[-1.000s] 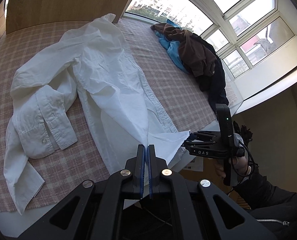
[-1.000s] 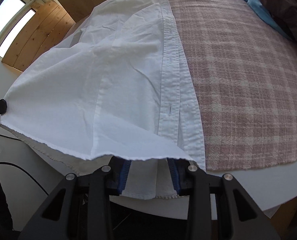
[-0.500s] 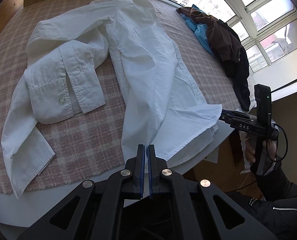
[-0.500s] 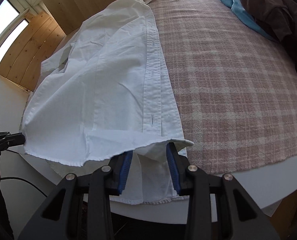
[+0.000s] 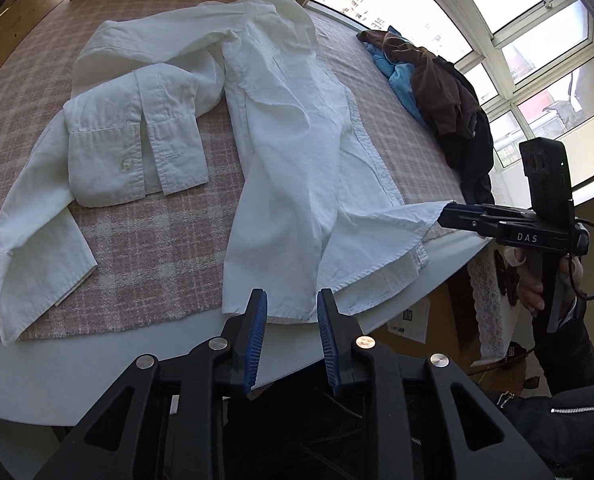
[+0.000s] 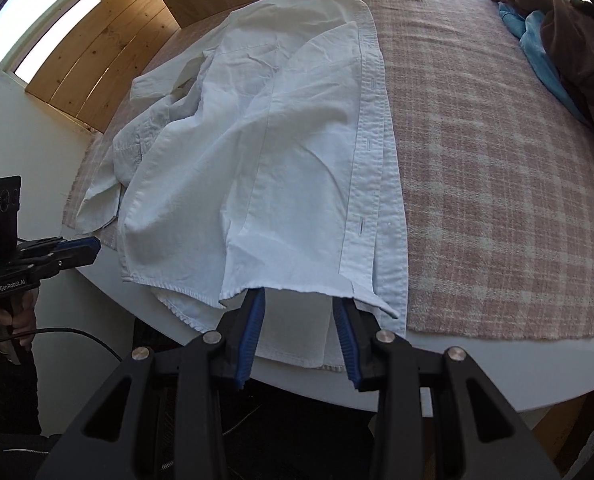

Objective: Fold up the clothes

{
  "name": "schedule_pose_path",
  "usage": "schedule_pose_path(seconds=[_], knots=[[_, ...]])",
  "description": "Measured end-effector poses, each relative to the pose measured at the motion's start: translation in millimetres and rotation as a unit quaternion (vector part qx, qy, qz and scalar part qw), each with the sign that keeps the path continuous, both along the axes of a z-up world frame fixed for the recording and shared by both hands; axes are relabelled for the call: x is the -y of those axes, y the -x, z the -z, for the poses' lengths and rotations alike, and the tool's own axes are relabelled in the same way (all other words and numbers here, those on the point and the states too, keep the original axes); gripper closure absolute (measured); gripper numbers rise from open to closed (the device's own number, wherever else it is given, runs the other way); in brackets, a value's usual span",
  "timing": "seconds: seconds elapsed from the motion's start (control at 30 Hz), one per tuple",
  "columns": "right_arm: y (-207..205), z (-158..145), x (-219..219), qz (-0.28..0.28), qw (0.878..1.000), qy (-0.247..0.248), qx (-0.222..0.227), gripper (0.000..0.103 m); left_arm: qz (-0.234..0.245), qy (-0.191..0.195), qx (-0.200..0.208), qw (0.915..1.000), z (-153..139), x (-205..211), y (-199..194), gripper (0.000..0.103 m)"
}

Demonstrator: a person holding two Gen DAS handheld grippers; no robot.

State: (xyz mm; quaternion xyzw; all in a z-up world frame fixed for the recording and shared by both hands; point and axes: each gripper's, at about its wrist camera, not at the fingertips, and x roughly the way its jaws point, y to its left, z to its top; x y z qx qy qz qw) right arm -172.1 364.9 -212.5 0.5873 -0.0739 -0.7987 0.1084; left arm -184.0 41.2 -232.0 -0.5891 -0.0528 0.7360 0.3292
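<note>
- Lying on the pink plaid cloth (image 5: 145, 240) of the table, the white shirt (image 5: 289, 160) has its hem at the near edge, just ahead of both tools.
- The left gripper (image 5: 291, 320) has its jaws opening, with the hem's edge just beyond the tips and nothing pinched.
- The right gripper (image 6: 299, 312) has its jaws parting slightly; a lifted hem corner drapes over its tips, though a true grip cannot be told.
- A pile of dark and blue clothes (image 5: 437, 88) sits well apart at the far right.

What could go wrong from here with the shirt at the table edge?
1. The shirt hem overhangs the table edge; the left hand-held gripper is opening with no cloth pinched, so that side may sag.
2. The right hand-held gripper holds only a raised corner, which could slip.
3. The bunched sleeve may fold in crooked.
</note>
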Motion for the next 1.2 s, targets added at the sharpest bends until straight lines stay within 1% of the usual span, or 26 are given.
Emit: schedule_pose_path(seconds=[0.03, 0.13, 0.2, 0.27, 0.3, 0.33, 0.37, 0.4, 0.47, 0.53, 0.57, 0.6, 0.63, 0.67, 0.7, 0.73, 0.77, 0.83, 0.93, 1.0, 1.07, 1.1, 1.13, 1.17, 1.2], knots=[[8, -9, 2, -0.01, 1.0, 0.001, -0.003, 0.062, 0.0, 0.01, -0.005, 0.9999, 2, -5, -5, 0.077], [37, -37, 18, -0.053, 0.998, -0.014, -0.014, 0.06, -0.022, 0.027, -0.022, 0.9991, 6, -16, -8, 0.076], [67, -52, 34, -0.091, 0.995, -0.033, -0.02, 0.06, -0.041, 0.043, -0.037, 0.9976, 8, -23, -6, 0.076], [97, -62, 53, -0.128, 0.99, -0.046, -0.023, 0.057, -0.055, 0.061, -0.051, 0.9954, 11, -30, -4, 0.077], [114, -63, 63, -0.145, 0.988, -0.053, -0.02, 0.054, -0.061, 0.066, -0.056, 0.9944, 11, -33, -5, 0.079], [130, -63, 77, -0.161, 0.984, -0.07, -0.019, 0.054, -0.068, 0.065, -0.058, 0.9939, 12, -33, -6, 0.09], [149, -61, 93, -0.186, 0.978, -0.089, -0.024, 0.054, -0.076, 0.06, -0.054, 0.9938, 12, -33, -7, 0.102], [165, -58, 110, -0.219, 0.97, -0.106, -0.029, 0.054, -0.085, 0.055, -0.049, 0.9936, 13, -33, -8, 0.102], [184, -50, 147, -0.291, 0.944, -0.152, -0.038, 0.054, -0.104, 0.054, -0.046, 0.992, 11, -36, -12, 0.102], [202, -41, 185, -0.362, 0.91, -0.197, -0.048, 0.054, -0.123, 0.061, -0.045, 0.9896, 7, -41, -16, 0.102], [205, -34, 200, -0.407, 0.884, -0.226, -0.05, 0.054, -0.134, 0.063, -0.044, 0.988, 4, -42, -18, 0.102], [208, -27, 215, -0.45, 0.855, -0.254, -0.053, 0.054, -0.146, 0.063, -0.042, 0.9864, 0, -43, -19, 0.102], [210, -22, 226, -0.478, 0.831, -0.28, -0.053, 0.054, -0.158, 0.062, -0.04, 0.9846, -3, -45, -21, 0.102], [218, -18, 234, -0.491, 0.817, -0.298, -0.046, 0.054, -0.17, 0.064, -0.039, 0.9826, -6, -46, -22, 0.102], [229, -13, 241, -0.492, 0.813, -0.309, -0.03, 0.055, -0.183, 0.062, -0.036, 0.9804, -8, -49, -22, 0.102], [241, -10, 245, -0.479, 0.822, -0.309, -0.005, 0.054, -0.196, 0.061, -0.034, 0.978, -10, -52, -23, 0.102], [255, -4, 249, -0.452, 0.837, -0.307, 0.026, 0.054, -0.203, 0.061, -0.033, 0.9768, -12, -56, -23, 0.102], [269, 9, 258, -0.431, 0.841, -0.324, 0.05, 0.054, -0.214, 0.059, -0.032, 0.9744, -16, -64, -25, 0.102], [271, 27, 269, -0.433, 0.819, -0.374, 0.04, 0.054, -0.22, 0.062, -0.03, 0.9731, -17, -75, -27, 0.102], [273, 40, 268, -0.429, 0.818, -0.377, 0.071, 0.054, -0.221, 0.068, -0.028, 0.9725, -16, -77, -27, 0.102], [272, 43, 263, -0.434, 0.814, -0.38, 0.071, 0.055, -0.222, 0.078, -0.026, 0.9716, -15, -77, -28, 0.102], [272, 44, 261, -0.437, 0.812, -0.381, 0.071, 0.057, -0.221, 0.083, -0.026, 0.9713, -14, -78, -28, 0.102], [272, 46, 259, -0.439, 0.809, -0.383, 0.071, 0.072, -0.222, 0.083, -0.025, 0.9712, -14, -78, -29, 0.102], [272, 47, 256, -0.442, 0.808, -0.384, 0.071, 0.082, -0.222, 0.084, -0.024, 0.9712, -14, -78, -29, 0.102], [273, 41, 253, -0.443, 0.811, -0.376, 0.066, 0.088, -0.221, 0.076, -0.021, 0.9721, -16, -80, -29, 0.102]])
